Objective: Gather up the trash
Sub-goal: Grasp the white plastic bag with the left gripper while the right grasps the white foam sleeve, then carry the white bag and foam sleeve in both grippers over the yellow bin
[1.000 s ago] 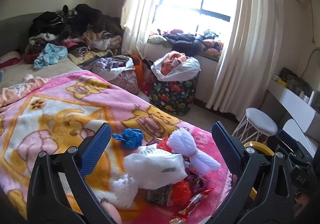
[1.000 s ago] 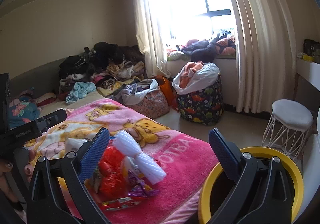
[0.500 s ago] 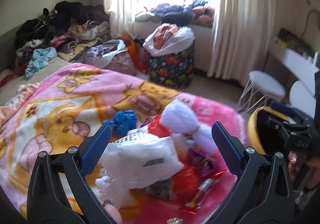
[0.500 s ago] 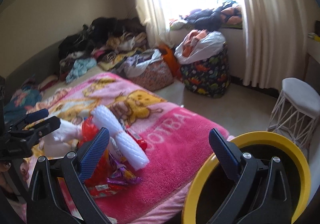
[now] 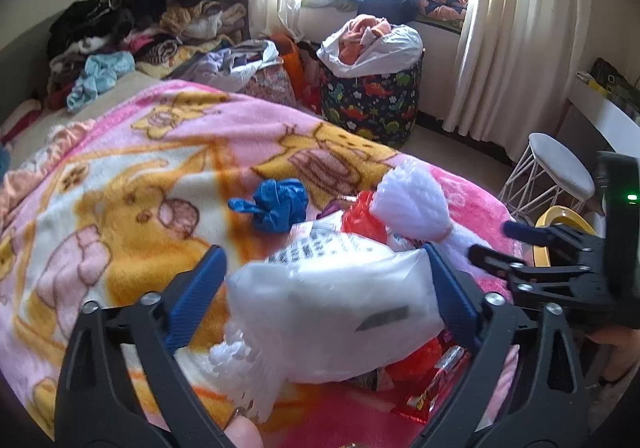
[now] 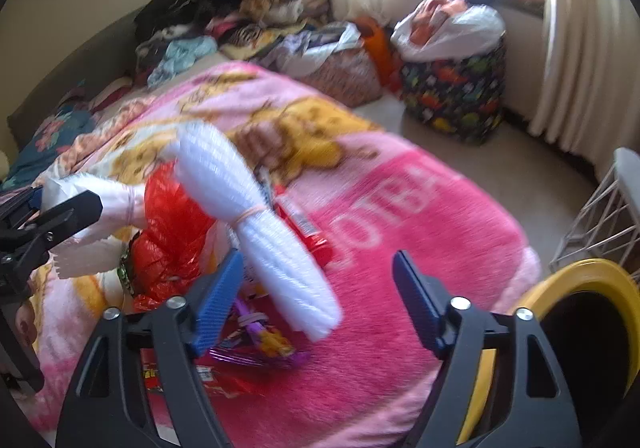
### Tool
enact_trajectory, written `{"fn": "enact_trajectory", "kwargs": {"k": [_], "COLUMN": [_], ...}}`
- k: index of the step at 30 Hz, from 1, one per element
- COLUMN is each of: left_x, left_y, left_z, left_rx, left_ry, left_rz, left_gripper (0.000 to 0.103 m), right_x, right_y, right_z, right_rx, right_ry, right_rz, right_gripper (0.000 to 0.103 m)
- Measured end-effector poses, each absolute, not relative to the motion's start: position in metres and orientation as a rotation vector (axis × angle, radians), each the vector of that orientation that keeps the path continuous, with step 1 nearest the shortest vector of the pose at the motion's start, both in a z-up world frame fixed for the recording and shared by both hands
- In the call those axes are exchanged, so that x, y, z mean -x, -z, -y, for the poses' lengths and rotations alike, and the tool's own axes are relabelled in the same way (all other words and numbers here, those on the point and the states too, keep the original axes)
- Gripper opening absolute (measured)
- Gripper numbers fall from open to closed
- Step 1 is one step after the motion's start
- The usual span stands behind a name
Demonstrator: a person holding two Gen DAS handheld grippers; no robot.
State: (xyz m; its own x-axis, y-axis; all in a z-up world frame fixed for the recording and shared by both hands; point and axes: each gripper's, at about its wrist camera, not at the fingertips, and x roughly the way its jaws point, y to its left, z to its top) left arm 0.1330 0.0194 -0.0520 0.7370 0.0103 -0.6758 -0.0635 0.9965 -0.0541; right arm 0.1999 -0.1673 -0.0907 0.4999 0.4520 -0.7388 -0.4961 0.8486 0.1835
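A heap of trash lies on the pink blanket near the bed's foot. My left gripper is open, its jaws either side of a white plastic pack. A blue crumpled glove, a red bag and a white foam roll lie just beyond. My right gripper is open, right over the near end of the white foam roll, with the red bag and purple wrappers beside it. The yellow-rimmed bin stands at the bed's right corner.
A white stool stands right of the bed by the bin. A dinosaur-print hamper with a white bag and a pile of clothes sit at the far side near the curtains.
Both grippers have moved forward and down toward the trash heap. The left one now brackets the white pack, the right one has closed in on the foam roll. Both stay open.
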Motion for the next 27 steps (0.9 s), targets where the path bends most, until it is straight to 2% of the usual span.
{"fn": "enact_trajectory", "kwargs": {"k": [2,4,5,7,10,27], "left_x": [-0.131,-0.129,-0.127,-0.126,-0.126,-0.106], "left_y": [0.055,0.055,0.054,0.052,0.049,-0.029], "left_z": [-0.022,-0.021,-0.021,-0.022,-0.026,-0.041], "left_rx": [0.090,0.094,0.098,0.118,0.143,0.249], "left_ry": [-0.034,-0.030,-0.024,-0.010,0.001,0.050], "left_rz": [-0.755,-0.756,-0.753,-0.747,-0.742,-0.540], "left_gripper": [0.079,0.075,0.074,0.067,0.058,0.056], "right_x": [-0.202,-0.202,-0.201,-0.196,-0.189,-0.148], "right_y": [0.098,0.102,0.102,0.099,0.091,0.028], "right_z": [0.162,0.160,0.161,0.163,0.169,0.195], "right_rx": [0.046,0.017,0.004,-0.011,-0.047,-0.132], "right_ry": [-0.587,-0.606,-0.609,-0.614,-0.626,-0.653], "right_rz": [-0.910,-0.928,-0.925,-0.914,-0.881,-0.722], "right_gripper": [0.056,0.036,0.035,0.021,0.018,0.018]}}
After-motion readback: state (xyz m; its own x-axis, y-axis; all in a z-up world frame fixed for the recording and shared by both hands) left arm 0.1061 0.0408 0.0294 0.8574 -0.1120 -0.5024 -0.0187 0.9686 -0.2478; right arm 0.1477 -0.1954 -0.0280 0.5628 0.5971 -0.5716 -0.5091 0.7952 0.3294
